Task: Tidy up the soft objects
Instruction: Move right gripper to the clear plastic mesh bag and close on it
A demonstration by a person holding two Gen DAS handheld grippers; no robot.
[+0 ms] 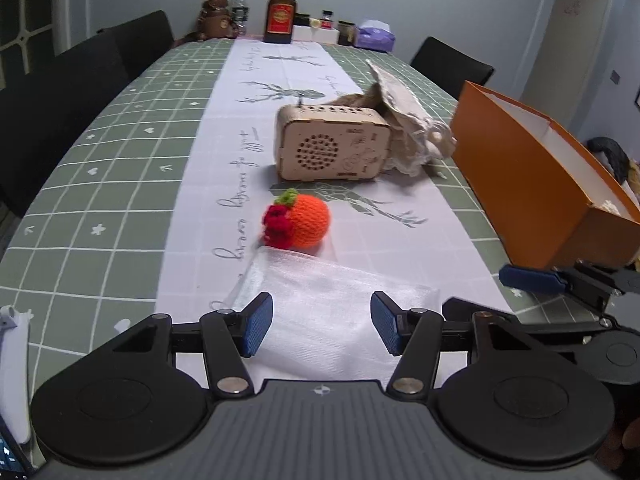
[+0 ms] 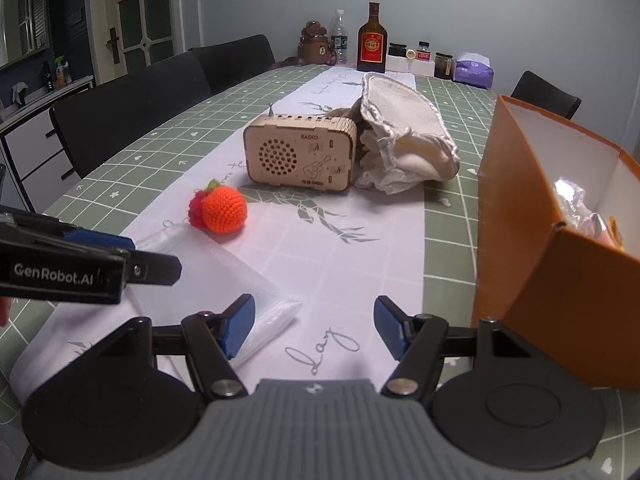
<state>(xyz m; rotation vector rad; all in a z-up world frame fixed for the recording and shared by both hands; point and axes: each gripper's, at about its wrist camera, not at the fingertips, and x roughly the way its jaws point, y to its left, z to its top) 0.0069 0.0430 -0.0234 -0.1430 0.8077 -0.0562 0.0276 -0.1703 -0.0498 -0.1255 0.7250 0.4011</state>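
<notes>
A white mesh pouch (image 1: 328, 304) lies flat on the table runner, right in front of my open left gripper (image 1: 322, 326); it also shows in the right wrist view (image 2: 224, 280). An orange crocheted ball (image 1: 298, 220) with red and green trim lies just beyond it, also seen from the right (image 2: 220, 208). A crumpled cream cloth (image 2: 404, 136) rests behind the wooden radio (image 2: 300, 152). An orange box (image 2: 560, 220) stands to the right, with soft items inside. My right gripper (image 2: 314, 328) is open and empty over the runner, left of the box.
Bottles, jars and a purple tissue pack (image 2: 474, 68) stand at the far end of the table. Black chairs (image 2: 132, 104) line the left side. The orange box also shows in the left wrist view (image 1: 536, 176).
</notes>
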